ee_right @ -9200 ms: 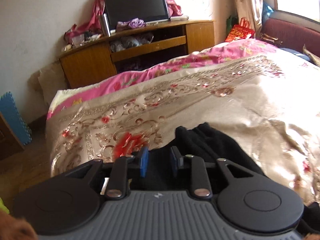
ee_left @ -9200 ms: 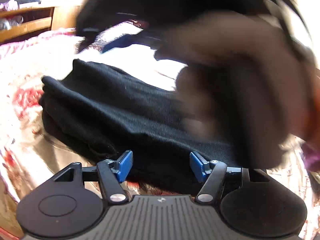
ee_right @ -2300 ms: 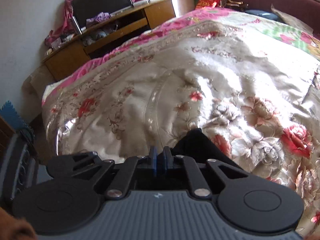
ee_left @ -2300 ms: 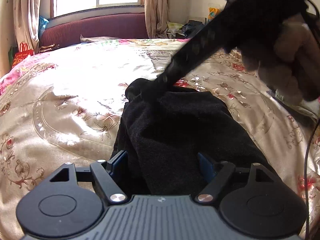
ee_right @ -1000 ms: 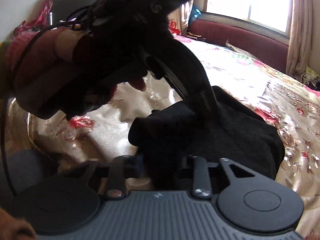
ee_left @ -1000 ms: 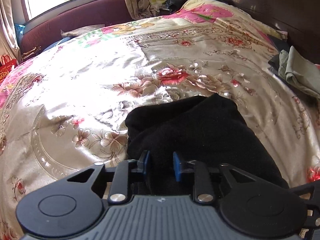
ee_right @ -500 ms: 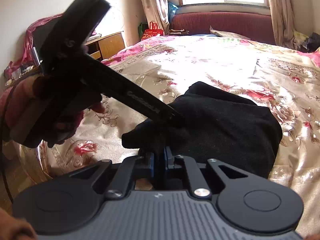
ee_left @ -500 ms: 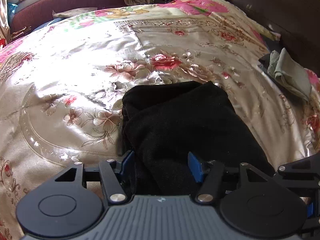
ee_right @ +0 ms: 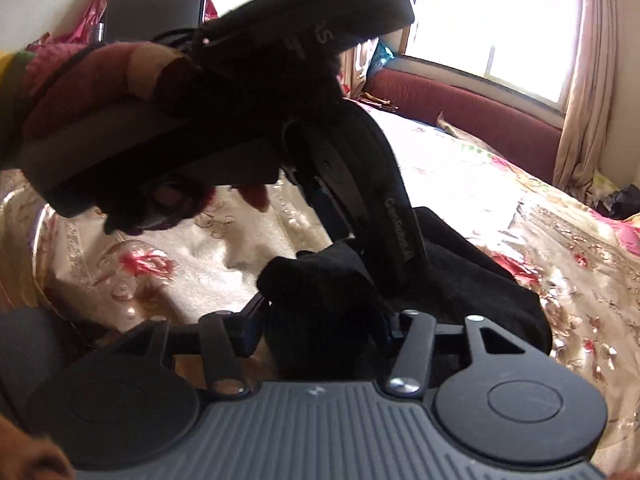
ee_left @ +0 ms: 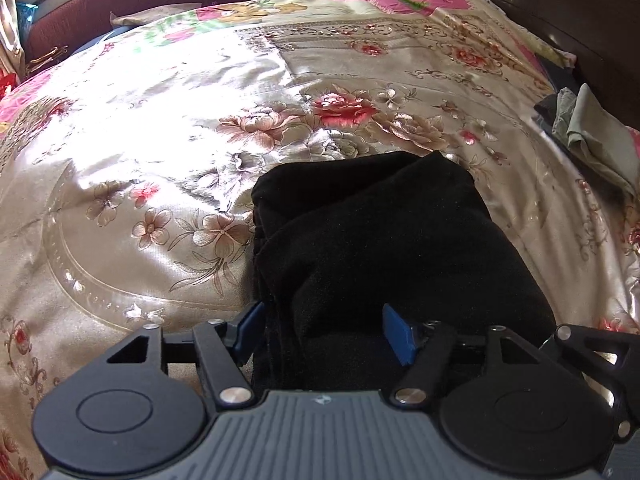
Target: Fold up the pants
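Observation:
The black pants (ee_left: 384,232) lie folded into a thick bundle on the flowered satin bedspread (ee_left: 160,152). My left gripper (ee_left: 324,332) is open, its blue pads either side of the bundle's near end. In the right wrist view the pants (ee_right: 472,292) lie just ahead, and my right gripper (ee_right: 320,328) is open with the near fold between its fingers. The left hand and its gripper body (ee_right: 248,120) hang over the pants and hide their left part.
Grey-green folded clothes (ee_left: 592,136) lie at the bed's right edge by the dark headboard (ee_left: 560,12). A maroon bench (ee_right: 472,120) runs under the window. A TV (ee_right: 152,12) stands at the back left.
My right gripper has opened from shut over the pants' near fold. My left gripper, shut a second ago, opened and stays open. Both tools have drawn closer over the bundle.

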The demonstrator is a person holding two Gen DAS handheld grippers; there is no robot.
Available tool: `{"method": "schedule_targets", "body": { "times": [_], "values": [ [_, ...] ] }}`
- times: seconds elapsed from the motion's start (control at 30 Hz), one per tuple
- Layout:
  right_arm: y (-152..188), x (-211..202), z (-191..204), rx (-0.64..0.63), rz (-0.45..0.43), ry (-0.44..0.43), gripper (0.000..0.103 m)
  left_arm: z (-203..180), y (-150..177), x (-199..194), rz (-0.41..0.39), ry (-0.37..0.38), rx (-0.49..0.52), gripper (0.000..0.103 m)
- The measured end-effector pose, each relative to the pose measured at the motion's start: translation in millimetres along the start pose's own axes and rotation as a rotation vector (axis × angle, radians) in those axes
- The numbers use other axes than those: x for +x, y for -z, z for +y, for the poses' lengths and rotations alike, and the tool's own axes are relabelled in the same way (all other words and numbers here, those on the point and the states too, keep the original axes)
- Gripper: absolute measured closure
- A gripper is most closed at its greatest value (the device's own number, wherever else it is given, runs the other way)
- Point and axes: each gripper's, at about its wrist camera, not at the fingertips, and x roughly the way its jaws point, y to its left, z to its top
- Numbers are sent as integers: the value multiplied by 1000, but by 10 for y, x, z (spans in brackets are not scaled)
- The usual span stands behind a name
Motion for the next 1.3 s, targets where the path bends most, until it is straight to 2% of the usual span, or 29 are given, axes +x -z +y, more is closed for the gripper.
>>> {"method": "schedule_targets", "body": {
  "times": [0.03,0.1,0.17,0.2,0.27,0.33,0.37,0.5,0.57,0.63,0.67,0.7,0.77,0.87,0.97,1.03,1.1,1.13,1.2,1.27,1.3],
  "values": [
    [4,13,-50,19,9,-3,78,6,15,18,5,3,-11,23],
    [-3,-11,-255,130,30,-55,88,17,-1,72,20,21,-43,23],
    [-29,-77,-391,217,36,-90,91,31,-49,100,36,81,-107,33],
    [-32,-143,-460,252,30,-103,91,4,-80,83,31,79,-114,34],
    [-39,-242,-541,297,17,-124,92,-43,-143,21,7,82,-98,49],
    [-51,-348,-616,356,-4,-152,92,-48,-266,-68,-18,115,-104,59],
    [-70,-391,-630,362,-18,-149,92,-60,-330,-121,-37,131,-98,61],
    [-248,-479,-688,341,-98,-106,92,-100,-491,-273,-143,125,-34,61],
    [-295,-345,-659,322,-97,-101,92,6,-440,-141,-141,82,-53,59],
    [-285,-100,-564,313,-71,-106,91,123,-277,133,-90,11,-62,54],
    [-261,84,-499,304,-26,-129,87,169,-195,231,-71,-12,-67,50],
    [-233,267,-421,279,44,-154,86,227,-90,286,-63,-12,-86,49],
    [-168,371,-342,284,90,-184,79,291,-3,206,-84,7,-113,44],
    [-150,59,-385,231,7,-169,81,302,-16,-46,-140,-17,-91,41],
    [-121,-283,-676,321,-51,-177,78,235,-97,-217,-190,-87,-58,43],
    [-56,-435,-875,342,-89,-96,77,98,-125,-300,-240,-99,-17,42],
    [29,-437,-972,332,-74,-17,75,-81,-148,-310,-277,-131,34,42],
    [68,-410,-992,339,-52,1,75,-149,-150,-282,-281,-133,54,42],
    [165,-370,-983,375,-32,-46,75,-238,-122,-131,-247,-141,98,42],
    [250,-274,-927,386,15,-66,75,-291,0,150,-179,-222,176,36],
    [297,-206,-884,373,38,-55,75,-277,63,251,-160,-237,200,34]
  ]
}}
